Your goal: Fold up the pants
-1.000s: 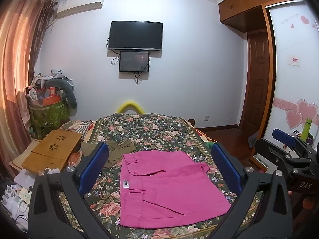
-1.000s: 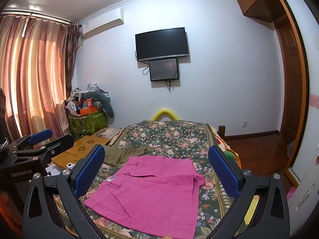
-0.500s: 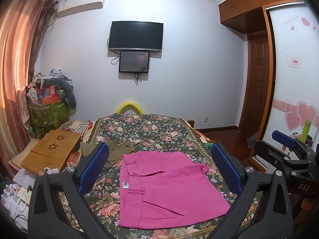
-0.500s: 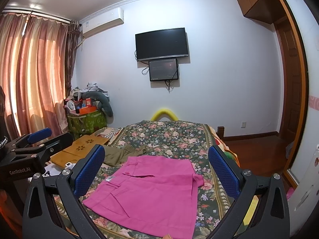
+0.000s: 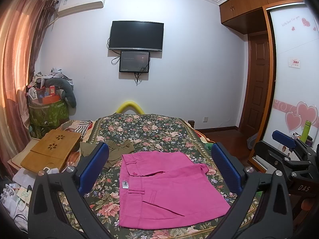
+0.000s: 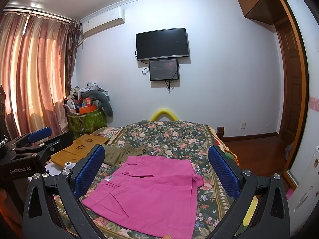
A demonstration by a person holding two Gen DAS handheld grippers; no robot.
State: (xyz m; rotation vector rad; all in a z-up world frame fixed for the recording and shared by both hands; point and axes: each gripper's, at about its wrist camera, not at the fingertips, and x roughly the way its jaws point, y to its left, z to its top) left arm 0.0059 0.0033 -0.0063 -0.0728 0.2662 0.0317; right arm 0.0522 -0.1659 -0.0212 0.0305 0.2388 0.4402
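Taking the bed (image 5: 139, 127) as the landmark and moving from its left side: a wooden tray (image 5: 52, 152) is seen just beside the bed's left edge, and olive clothes (image 5: 117, 152) are bunched on the cover left of centre. The left gripper (image 5: 159, 166) is held above the near end of the bed, its jaws wide apart and nothing between them. The pants (image 5: 167, 187), bright pink, are laid on the cover at the near middle of the bed, already doubled into a short, broad shape, with the waistband toward the left and a white label on it. A small corner of cloth is left sticking out at the pants' right edge. Farther right, the right gripper (image 6: 157, 168) is likewise held above the near end, jaws wide apart and empty.

The fold is judged to be either finished or one pass short; neither gripper is touching cloth. If another fold is wanted, an edge would have to be pinched by both grippers, probably on the right side, and carried across toward the waistband, with the stray corner tucked in.

How many layers lie under the top one cannot be made out. The pants' near hem is partly covered by gripper frames, and the bed's near edge is cut off.
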